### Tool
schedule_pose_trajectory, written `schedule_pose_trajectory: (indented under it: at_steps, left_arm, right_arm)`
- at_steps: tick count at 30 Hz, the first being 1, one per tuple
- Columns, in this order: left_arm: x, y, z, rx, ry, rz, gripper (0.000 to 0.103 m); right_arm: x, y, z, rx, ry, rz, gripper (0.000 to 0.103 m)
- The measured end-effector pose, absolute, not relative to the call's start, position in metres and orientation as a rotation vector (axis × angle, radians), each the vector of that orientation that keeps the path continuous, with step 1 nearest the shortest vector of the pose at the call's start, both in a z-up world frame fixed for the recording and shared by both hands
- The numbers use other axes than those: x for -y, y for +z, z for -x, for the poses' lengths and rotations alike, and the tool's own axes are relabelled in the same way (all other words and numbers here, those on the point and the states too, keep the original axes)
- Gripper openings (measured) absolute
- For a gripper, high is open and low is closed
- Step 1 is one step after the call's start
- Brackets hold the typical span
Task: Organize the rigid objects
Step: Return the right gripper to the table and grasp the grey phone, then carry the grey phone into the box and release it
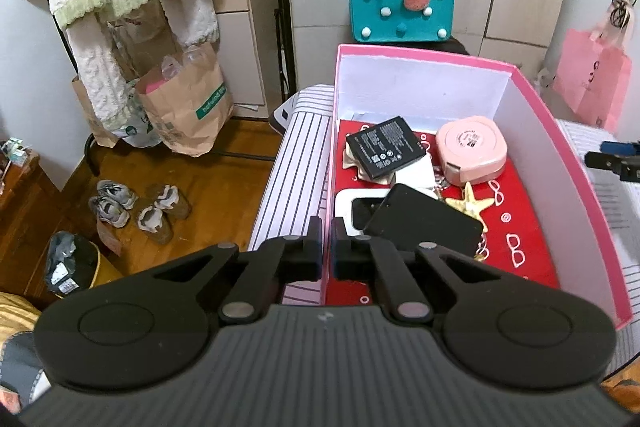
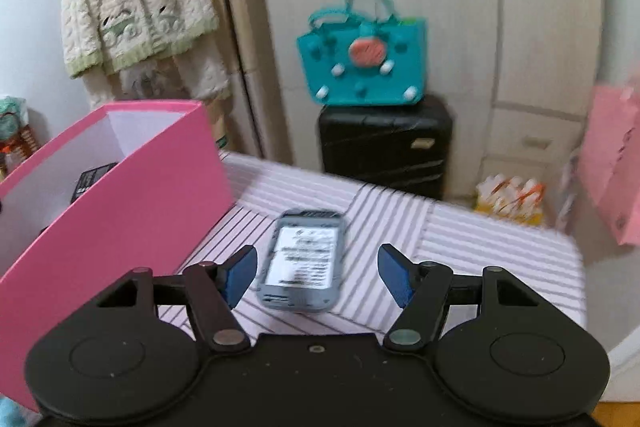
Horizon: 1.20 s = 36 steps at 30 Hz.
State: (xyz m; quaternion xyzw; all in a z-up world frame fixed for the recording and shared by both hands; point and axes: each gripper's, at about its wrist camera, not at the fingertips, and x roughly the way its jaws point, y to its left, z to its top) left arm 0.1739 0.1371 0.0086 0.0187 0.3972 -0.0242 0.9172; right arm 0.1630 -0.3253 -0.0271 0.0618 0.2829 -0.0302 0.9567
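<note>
right wrist: striped table (image 2: 480, 247), beige wardrobe (image 2: 440, 7) behind.

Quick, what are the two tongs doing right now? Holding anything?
Left tongs: shut on the pink box wall.
Right tongs: open, holding nothing, the grey device lying between them.

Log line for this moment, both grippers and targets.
left gripper: shut on pink box wall | right gripper: open, nothing gripped, grey device on striped cover between fingers
</note>
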Motion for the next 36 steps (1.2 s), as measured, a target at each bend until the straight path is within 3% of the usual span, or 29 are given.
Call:
schedule_pose_trajectory:
  at_steps: [7, 9, 15, 17, 36]
  left_arm:
    - [-0.136, 0.010, -0.174, -0.814, -0.050, -0.052, 0.004]
    - [-0.135, 0.009, -0.173, -0.813, -0.050, -0.053, 0.004]
    - [-0.136, 0.010, -0.172, -0.808, -0.050, -0.057, 0.004]
    - [-0.136, 0.009, -0.172, -0.808, -0.053, -0.055, 0.005]
    - [-0.146, 0.007, -0.168, -0.788, -0.106, -0.007, 0.005]
  right_arm:
    - [0.322, -0.048, -0.205, -0.697, -0.034, -0.133, 0.072]
    - [0.318, -0.054, -0.215, -0.723, -0.109, -0.078, 0.085]
    - [0.308, -0.060, -0.226, -0.717, -0.122, -0.043, 0.083]
    - [0.309, -0.058, -0.223, -0.693, -0.127, -0.042, 0.065]
    - [0.281, 0.002, -0.160, -0.575, -0.059, -0.105, 0.064]
